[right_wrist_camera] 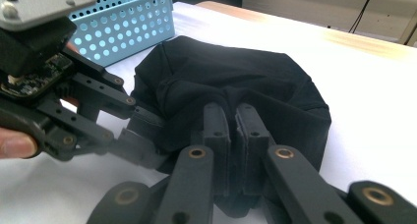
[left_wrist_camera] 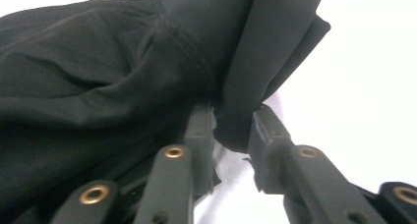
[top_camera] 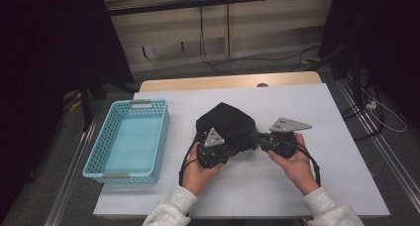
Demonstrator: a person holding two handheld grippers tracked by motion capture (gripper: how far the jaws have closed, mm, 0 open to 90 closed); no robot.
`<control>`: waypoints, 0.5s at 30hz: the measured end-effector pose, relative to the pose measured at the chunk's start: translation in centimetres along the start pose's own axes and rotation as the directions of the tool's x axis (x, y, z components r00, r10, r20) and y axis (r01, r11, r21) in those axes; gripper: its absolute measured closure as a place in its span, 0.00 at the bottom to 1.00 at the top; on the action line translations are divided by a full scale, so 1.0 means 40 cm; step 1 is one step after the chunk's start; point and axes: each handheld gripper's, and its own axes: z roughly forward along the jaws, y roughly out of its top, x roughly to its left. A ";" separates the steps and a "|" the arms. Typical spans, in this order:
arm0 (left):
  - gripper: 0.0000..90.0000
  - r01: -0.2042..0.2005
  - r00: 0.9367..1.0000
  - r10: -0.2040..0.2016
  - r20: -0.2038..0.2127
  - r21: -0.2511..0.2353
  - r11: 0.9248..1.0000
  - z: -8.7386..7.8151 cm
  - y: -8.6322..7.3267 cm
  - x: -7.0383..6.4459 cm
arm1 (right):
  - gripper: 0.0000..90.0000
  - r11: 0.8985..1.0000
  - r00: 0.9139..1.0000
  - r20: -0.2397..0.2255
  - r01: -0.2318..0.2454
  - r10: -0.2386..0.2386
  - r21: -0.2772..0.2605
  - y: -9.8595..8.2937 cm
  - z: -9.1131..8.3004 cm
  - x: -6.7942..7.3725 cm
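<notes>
A bunched black cloth (top_camera: 224, 123) lies in the middle of the white-covered table (top_camera: 307, 107). My left gripper (top_camera: 232, 148) holds its near edge from the left; in the left gripper view a thick fold of the cloth (left_wrist_camera: 98, 86) fills the gap between the jaws of that gripper (left_wrist_camera: 233, 128). My right gripper (top_camera: 250, 134) comes in from the right. Its jaws (right_wrist_camera: 233, 118) are pressed nearly together on the front of the cloth (right_wrist_camera: 236, 71). The left gripper (right_wrist_camera: 146, 135) also shows there, clamped on the cloth's left side.
A light blue perforated basket (top_camera: 97, 151) with nothing in it stands at the table's left edge, and its corner (right_wrist_camera: 133, 22) shows in the right gripper view. Bare white table lies to the right and front. Cables run on the floor behind.
</notes>
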 end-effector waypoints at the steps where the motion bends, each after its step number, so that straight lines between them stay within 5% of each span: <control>1: 0.88 -0.007 1.000 0.007 0.002 0.004 1.000 -0.002 0.001 0.000 | 0.95 1.000 1.000 0.003 0.000 0.000 -0.003 0.000 0.000 -0.001; 7: 0.95 0.013 1.000 -0.013 0.014 0.006 1.000 -0.021 0.010 0.007 | 0.95 1.000 1.000 0.008 0.003 -0.003 0.002 -0.001 -0.003 -0.005; 15: 0.96 0.037 0.999 -0.037 0.010 -0.032 0.999 -0.096 0.046 0.028 | 0.94 1.000 1.000 0.003 0.008 -0.008 -0.002 0.002 -0.010 -0.007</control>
